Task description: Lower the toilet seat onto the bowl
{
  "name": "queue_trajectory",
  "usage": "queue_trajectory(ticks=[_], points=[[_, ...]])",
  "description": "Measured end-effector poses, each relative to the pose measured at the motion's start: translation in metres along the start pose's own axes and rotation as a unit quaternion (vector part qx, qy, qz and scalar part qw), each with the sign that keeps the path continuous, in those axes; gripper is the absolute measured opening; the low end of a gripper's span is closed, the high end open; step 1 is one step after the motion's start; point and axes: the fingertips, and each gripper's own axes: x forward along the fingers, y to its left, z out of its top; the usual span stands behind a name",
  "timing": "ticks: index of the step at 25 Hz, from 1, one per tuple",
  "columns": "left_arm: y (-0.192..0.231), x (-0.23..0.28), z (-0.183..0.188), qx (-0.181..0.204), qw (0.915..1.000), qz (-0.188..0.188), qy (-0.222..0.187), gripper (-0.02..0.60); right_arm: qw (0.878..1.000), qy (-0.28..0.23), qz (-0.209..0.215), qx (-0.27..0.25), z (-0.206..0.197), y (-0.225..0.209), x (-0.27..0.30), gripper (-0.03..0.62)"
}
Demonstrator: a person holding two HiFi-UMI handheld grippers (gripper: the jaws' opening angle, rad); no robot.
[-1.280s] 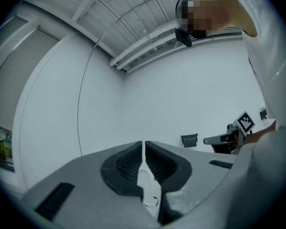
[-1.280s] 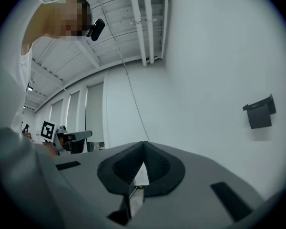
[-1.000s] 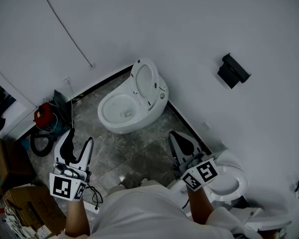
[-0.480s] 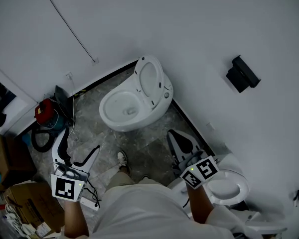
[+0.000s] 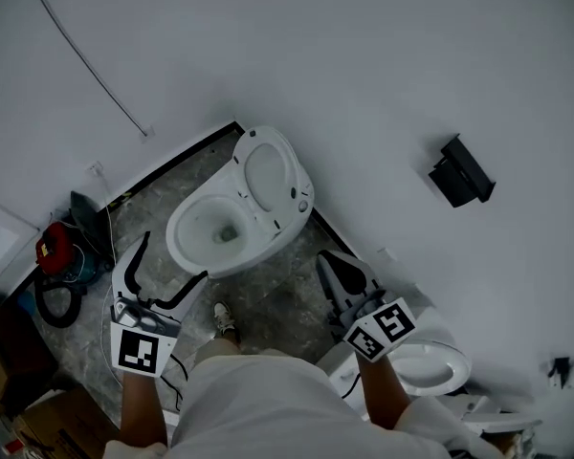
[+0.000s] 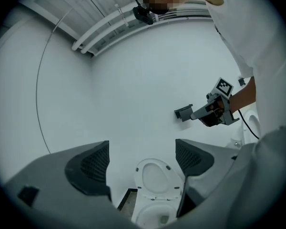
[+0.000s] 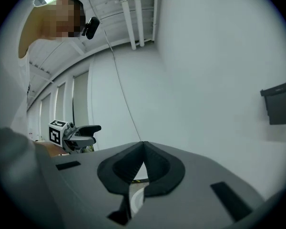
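Two grippers are in play and neither has reached the toilet, so I judge the step in hand to be the approach, with the lowering not yet begun.

From the head view, the toilet seat (image 5: 268, 172) stands raised and leans back toward the wall behind the bowl (image 5: 210, 232), which sits on the floor by the corner. The left gripper (image 5: 172, 261) hovers near the bowl's near-left rim, apart from it and well short of the seat. Its jaws are spread wide with nothing in them. The right gripper (image 5: 333, 268) hangs to the right of the bowl, near a second toilet (image 5: 429, 366) (no part of the task, as far as I can judge).

In the left gripper view, the two pads stand far apart. The raised seat shows in the gap, but well beyond them and untouched, with the bowl's opening under it at the bottom edge.

In the right gripper view, the jaws meet tip to tip and hold nothing. A sliver of white shows past them, and I cannot tell what it is.

The next move, I judge, calls for carrying the left gripper forward and up to the seat's top edge. It could take the rim or hook a jaw behind it, tip the seat forward and ease it down so it does not slam onto the bowl.
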Motion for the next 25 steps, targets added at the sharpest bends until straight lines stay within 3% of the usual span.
queue_trajectory(ticks=[5,10,15,19,21,23,25], points=[[0.056,0.043,-0.025,0.006,0.9987,-0.045,-0.023,0.416,0.999,-0.003,-0.036,0.014,0.022,-0.012,0.066,-0.002],[0.083,0.086,-0.05,-0.012,0.9963,-0.077,-0.035,0.416,0.996,0.027,-0.076,0.027,0.009,-0.02,0.092,-0.002],[0.074,0.133,-0.058,-0.003,0.9911,-0.131,-0.024,0.416,0.993,0.042,-0.106,0.043,-0.005,-0.042,0.102,-0.002],[0.054,0.164,-0.07,-0.005,0.9859,-0.166,-0.023,0.416,0.992,0.04,-0.108,0.042,-0.005,-0.059,0.111,-0.002],[0.051,0.185,-0.069,0.013,0.9838,-0.178,-0.015,0.416,0.993,0.034,-0.106,0.043,-0.003,-0.071,0.116,-0.002],[0.042,0.204,-0.076,0.047,0.9755,-0.215,0.016,0.416,0.994,0.028,-0.103,0.039,0.0,-0.082,0.121,-0.002],[0.032,0.22,-0.083,0.101,0.9592,-0.259,0.052,0.416,0.994,0.018,-0.103,0.032,0.004,-0.092,0.127,-0.002]])
